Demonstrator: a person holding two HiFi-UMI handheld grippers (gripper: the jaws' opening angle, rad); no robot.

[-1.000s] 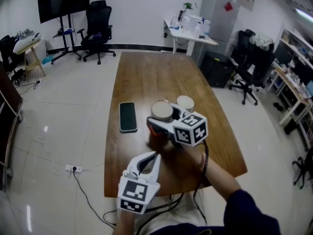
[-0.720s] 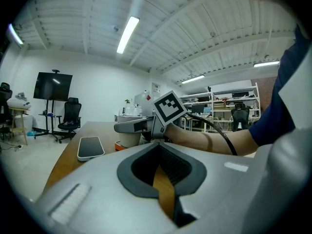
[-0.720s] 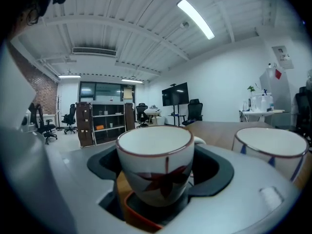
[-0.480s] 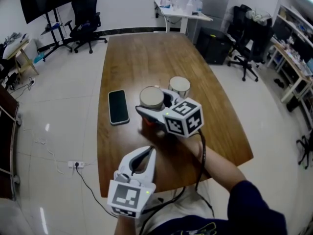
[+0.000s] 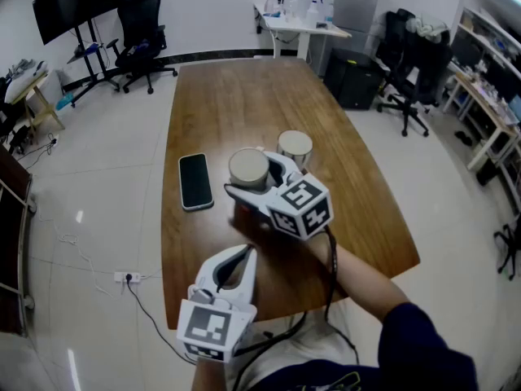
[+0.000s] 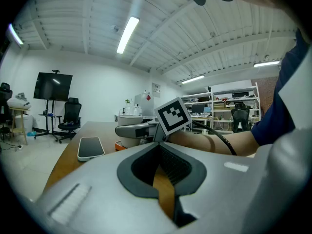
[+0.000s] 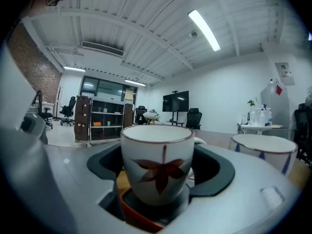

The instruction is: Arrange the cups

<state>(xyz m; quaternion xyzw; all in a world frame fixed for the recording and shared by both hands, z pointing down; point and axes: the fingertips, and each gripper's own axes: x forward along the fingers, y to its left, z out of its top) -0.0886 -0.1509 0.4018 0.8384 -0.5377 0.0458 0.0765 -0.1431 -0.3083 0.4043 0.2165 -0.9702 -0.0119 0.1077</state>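
Note:
A white cup with a red-brown leaf motif point(image 5: 247, 167) point(image 7: 157, 165) sits between the dark curved pads of my right gripper point(image 5: 254, 179), which is shut on it over the middle of the wooden table point(image 5: 236, 96). An orange-red piece shows under the cup; I cannot tell what it is. A second white cup point(image 5: 294, 145) point(image 7: 263, 147) stands on the table just beyond and to the right, apart from the gripper. My left gripper point(image 5: 244, 255) point(image 6: 158, 147) hangs near the table's front edge, shut, with nothing in it, pointing at the right gripper's marker cube point(image 6: 173, 116).
A black phone point(image 5: 195, 181) point(image 6: 90, 147) lies flat on the table left of the cups. The person's sleeve point(image 5: 415, 349) comes in from the lower right. Office chairs, desks and a screen on a stand surround the table on the tiled floor.
The head camera's view has shifted and dipped. My right gripper has rolled a little with the leaf cup still in it. The left gripper, the second cup and the phone have stayed put.

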